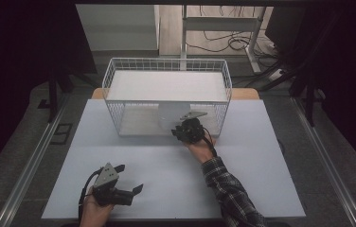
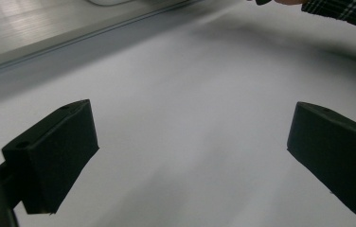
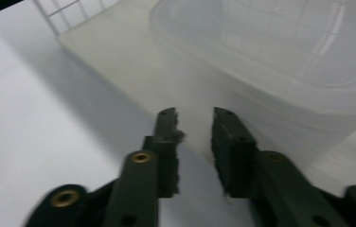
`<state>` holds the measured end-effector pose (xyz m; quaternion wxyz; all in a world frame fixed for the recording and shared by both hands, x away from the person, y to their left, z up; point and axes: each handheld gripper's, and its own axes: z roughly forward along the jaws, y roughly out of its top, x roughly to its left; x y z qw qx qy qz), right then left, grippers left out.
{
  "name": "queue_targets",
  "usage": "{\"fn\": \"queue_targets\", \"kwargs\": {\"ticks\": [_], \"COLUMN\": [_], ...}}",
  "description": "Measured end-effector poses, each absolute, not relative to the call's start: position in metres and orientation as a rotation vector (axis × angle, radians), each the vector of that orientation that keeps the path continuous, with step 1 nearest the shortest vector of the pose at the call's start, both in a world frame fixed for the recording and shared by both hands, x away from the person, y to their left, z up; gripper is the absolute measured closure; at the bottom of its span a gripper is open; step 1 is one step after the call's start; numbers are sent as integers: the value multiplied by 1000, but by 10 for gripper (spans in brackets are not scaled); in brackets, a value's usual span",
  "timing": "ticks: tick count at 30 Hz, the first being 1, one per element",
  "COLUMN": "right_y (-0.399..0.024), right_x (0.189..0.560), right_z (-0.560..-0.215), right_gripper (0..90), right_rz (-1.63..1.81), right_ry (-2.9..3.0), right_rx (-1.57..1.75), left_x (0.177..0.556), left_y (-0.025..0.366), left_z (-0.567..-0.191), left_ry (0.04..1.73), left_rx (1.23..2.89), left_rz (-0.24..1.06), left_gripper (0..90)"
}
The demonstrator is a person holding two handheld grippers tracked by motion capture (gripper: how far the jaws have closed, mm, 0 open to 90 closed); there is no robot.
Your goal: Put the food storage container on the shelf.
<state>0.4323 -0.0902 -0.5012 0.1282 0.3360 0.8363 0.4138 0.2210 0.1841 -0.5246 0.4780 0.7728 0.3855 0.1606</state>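
Note:
A white wire basket [image 1: 166, 62] stands at the back of the white table [image 1: 143, 156], with a white board lying across its top. Below the board sits a translucent plastic container [image 1: 168, 115], which looms large in the right gripper view [image 3: 280, 61]. My right gripper [image 1: 181, 128] reaches into the basket's front side, just short of the container. Its jaws stand a little apart [image 3: 194, 118], with nothing between them. Near the table's front left corner my left gripper [image 1: 129, 178] lies low and points right. It is wide open over bare table [image 2: 190, 142].
A plaid sleeve [image 1: 228, 189] crosses the right half of the table toward the basket. Metal rails [image 1: 29, 161] run along both sides of the table. Behind the basket there are a desk frame and cables on the floor [image 1: 223, 38].

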Motion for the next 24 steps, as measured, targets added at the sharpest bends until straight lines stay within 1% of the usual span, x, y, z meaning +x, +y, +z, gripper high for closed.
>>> {"fn": "queue_targets", "kwargs": {"ticks": [5, 16, 24], "right_y": [-94, -107, -118], "right_x": [424, 403, 388], "right_z": [-498, -485, -478], "right_gripper": [569, 364, 262], "right_rz": [1172, 1190, 1215], "right_ry": [2437, 2467, 2468], "right_rx": [945, 929, 900], "left_x": [222, 222, 222], "left_y": [186, 185, 184], "left_z": [-524, -525, -525], "left_ry": [949, 946, 937], "left_rx": [1872, 1874, 1886], "left_rz": [365, 350, 367], "left_gripper": [21, 19, 17]}}
